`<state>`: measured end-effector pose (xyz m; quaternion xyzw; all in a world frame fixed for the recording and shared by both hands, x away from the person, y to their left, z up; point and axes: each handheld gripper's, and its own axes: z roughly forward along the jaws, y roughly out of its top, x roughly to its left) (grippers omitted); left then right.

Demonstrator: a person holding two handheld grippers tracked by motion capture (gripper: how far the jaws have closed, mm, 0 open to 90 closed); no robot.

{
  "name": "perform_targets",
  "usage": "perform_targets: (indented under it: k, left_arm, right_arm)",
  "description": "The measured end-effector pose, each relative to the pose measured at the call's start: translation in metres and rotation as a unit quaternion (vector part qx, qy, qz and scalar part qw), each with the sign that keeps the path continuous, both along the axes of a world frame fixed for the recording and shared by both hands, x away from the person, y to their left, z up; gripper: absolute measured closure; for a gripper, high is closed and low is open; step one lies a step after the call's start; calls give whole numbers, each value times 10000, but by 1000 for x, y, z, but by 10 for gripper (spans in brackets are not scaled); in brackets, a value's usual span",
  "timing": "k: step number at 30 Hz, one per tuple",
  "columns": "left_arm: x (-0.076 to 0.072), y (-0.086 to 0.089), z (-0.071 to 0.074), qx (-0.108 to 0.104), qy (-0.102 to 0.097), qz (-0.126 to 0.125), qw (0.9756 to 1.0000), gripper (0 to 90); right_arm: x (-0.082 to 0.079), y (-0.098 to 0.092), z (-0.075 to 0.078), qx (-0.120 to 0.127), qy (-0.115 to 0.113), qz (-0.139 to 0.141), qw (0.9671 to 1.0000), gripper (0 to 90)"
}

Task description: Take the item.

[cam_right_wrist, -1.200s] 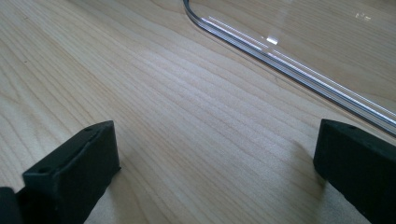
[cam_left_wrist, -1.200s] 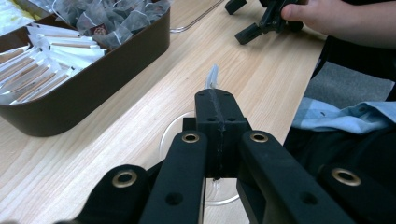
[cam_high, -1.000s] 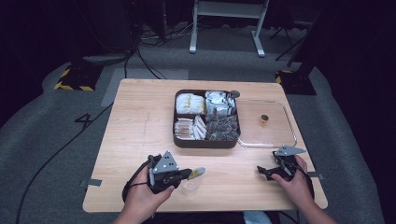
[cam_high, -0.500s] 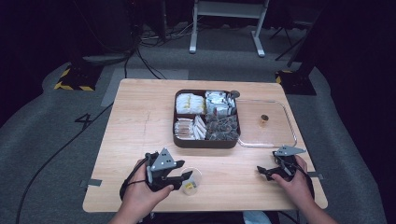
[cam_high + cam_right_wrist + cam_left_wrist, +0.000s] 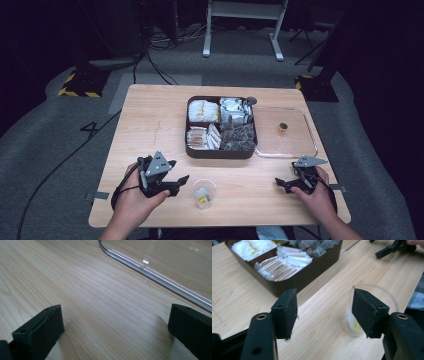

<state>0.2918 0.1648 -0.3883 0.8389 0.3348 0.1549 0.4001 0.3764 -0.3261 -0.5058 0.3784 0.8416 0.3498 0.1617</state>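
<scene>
- Wooden table [image 5: 150, 120] is seen under a dark compartment box [image 5: 220, 150].
- Left gripper [image 5: 181, 181] is held spread beside clear cup [image 5: 204, 192], likely for grasping.
- Right gripper [image 5: 280, 183] is rested spread, idle.

Your right gripper [image 5: 115, 327] sits low over the wooden table [image 5: 75, 290], its two black jaws spread wide with bare wood grain between them and nothing held. Ahead and to the right, the rounded corner of a clear lid [image 5: 155, 271] lies flat on the table, its edge catching the light.
</scene>
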Motion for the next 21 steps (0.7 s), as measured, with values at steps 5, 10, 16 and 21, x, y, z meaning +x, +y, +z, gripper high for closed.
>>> perform_targets:
  k: [5,10,16,21]
  left_arm:
    - [0,14,-8,145,-5,135,9998,336]
    - [0,29,-17,382,85,213,9990,318]
    - [4,53,-33,486,208,433,9977,311]
    - [10,67,-49,475,328,625,9964,306]
  right_arm:
    - [0,0,0,-1,-2,1,10000,1]
    - [0,0,0,0,0,-1,10000,1]
    - [0,0,0,0,-1,0,10000,1]
    - [0,0,0,0,-1,-1,10000,1]
